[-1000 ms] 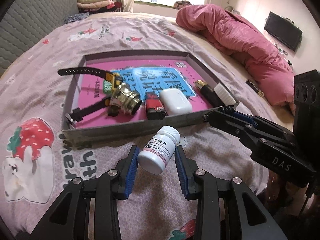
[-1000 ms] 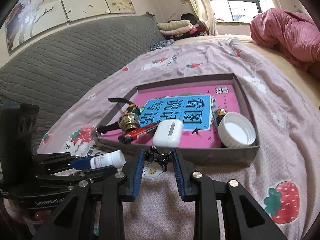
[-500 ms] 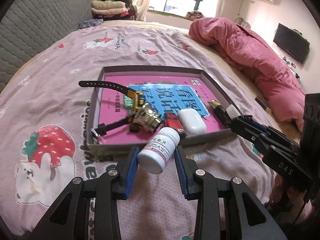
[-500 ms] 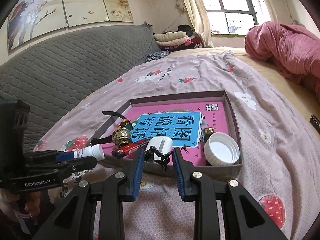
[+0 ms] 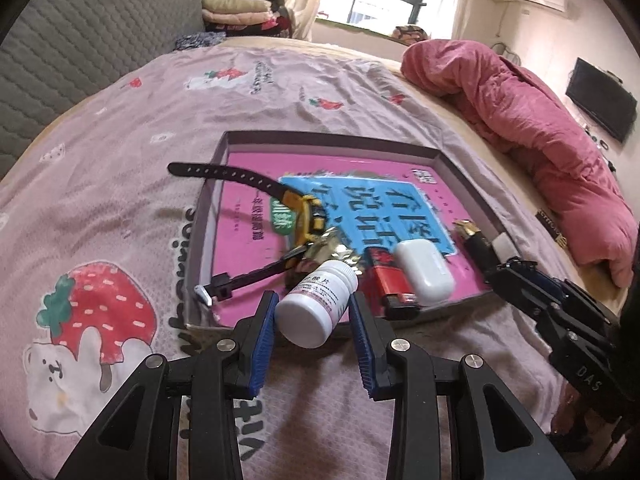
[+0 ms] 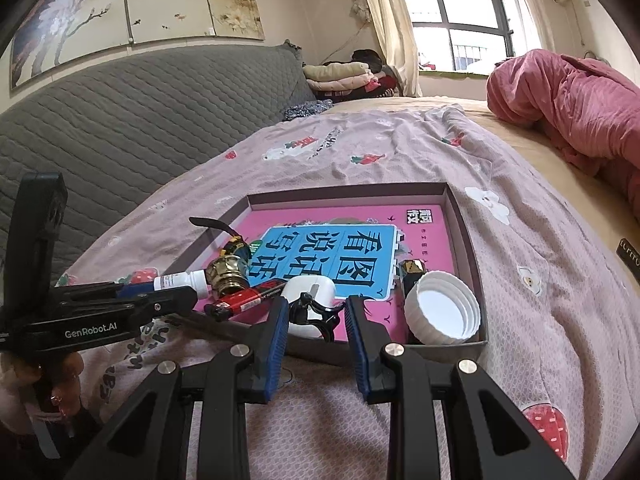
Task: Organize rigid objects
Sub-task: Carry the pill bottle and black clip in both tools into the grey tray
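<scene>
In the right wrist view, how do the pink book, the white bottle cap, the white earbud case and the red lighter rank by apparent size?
1. pink book, clearly the largest.
2. white bottle cap.
3. white earbud case and red lighter: unsure, because the right gripper hides part of the case.

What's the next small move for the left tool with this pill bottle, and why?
Probably carry it a little further forward over the tray wall, then lower. The left tool holds the white pill bottle at the near edge, and bare pink floor shows just past the watch strap.
</scene>
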